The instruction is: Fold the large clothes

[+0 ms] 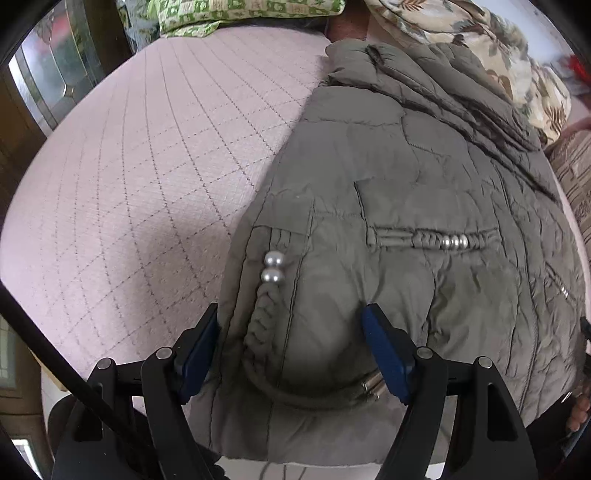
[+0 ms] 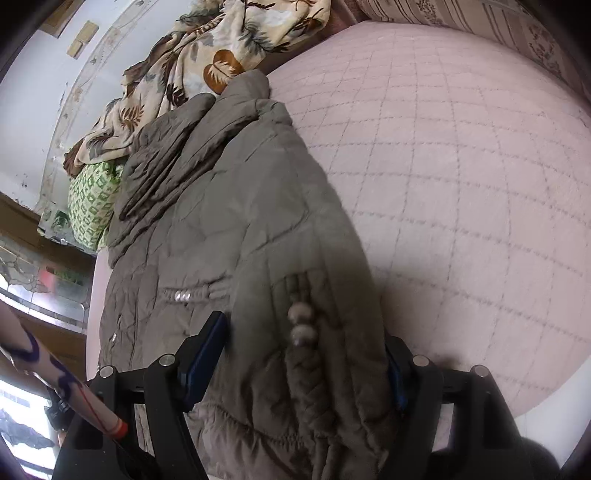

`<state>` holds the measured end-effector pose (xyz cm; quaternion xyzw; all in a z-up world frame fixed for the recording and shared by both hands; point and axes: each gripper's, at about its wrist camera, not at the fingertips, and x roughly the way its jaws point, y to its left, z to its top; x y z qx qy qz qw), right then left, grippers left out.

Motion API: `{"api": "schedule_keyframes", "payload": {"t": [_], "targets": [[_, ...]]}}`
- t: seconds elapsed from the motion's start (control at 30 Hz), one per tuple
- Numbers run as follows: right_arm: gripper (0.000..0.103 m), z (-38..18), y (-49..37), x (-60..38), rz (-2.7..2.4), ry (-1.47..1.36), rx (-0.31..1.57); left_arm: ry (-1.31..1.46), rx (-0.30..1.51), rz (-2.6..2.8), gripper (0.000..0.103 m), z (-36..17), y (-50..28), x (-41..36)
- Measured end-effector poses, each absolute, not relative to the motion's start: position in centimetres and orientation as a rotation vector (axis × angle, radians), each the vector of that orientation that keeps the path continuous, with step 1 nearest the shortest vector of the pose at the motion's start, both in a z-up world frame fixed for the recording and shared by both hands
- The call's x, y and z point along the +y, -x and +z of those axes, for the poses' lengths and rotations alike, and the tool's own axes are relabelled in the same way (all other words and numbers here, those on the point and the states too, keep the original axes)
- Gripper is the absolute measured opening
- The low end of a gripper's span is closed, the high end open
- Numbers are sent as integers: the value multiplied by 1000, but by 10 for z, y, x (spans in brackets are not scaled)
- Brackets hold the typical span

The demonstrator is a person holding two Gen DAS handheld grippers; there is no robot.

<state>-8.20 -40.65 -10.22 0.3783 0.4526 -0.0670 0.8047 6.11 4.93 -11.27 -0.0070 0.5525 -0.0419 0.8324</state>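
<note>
Fingers first: your left gripper [image 1: 291, 332] has its blue-padded jaws spread wide, straddling the near hem of the olive quilted jacket [image 1: 406, 192], with puffy fabric bulging between the pads but not pinched. Your right gripper [image 2: 306, 354] is spread just as wide over the same hem; its right pad is mostly hidden behind the cloth, so you cannot tell whether it touches.

Between each pair of fingers lies a braided cord [image 1: 264, 317] ending in two pearl-like beads [image 1: 273, 267]. Only your left view shows the metal zipper end [image 1: 371, 386] by the near right pad. Only your right view shows a patterned sleeve [image 2: 55, 376] at the near left.

Further out, the jacket lies flat on the pink quilted bedcover [image 1: 147, 166], stitched in a diamond grid, collar at the far end. Beyond the collar sit a leaf-print blanket [image 2: 207, 55] and a green patterned pillow [image 1: 236, 14].
</note>
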Motion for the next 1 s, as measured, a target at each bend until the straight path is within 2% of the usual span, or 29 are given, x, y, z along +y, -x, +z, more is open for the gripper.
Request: {"api": "schedule_keyframes", "payload": {"t": [0.87, 0.93, 1.0], "targets": [[75, -107, 105, -382, -70, -853, 963, -17, 1123, -66, 76, -115, -48, 49], [70, -106, 106, -381, -74, -850, 956, -15, 1127, -80, 71, -113, -47, 49], [60, -105, 110, -381, -62, -863, 932, -3, 1123, -100, 62, -110, -45, 53]]}}
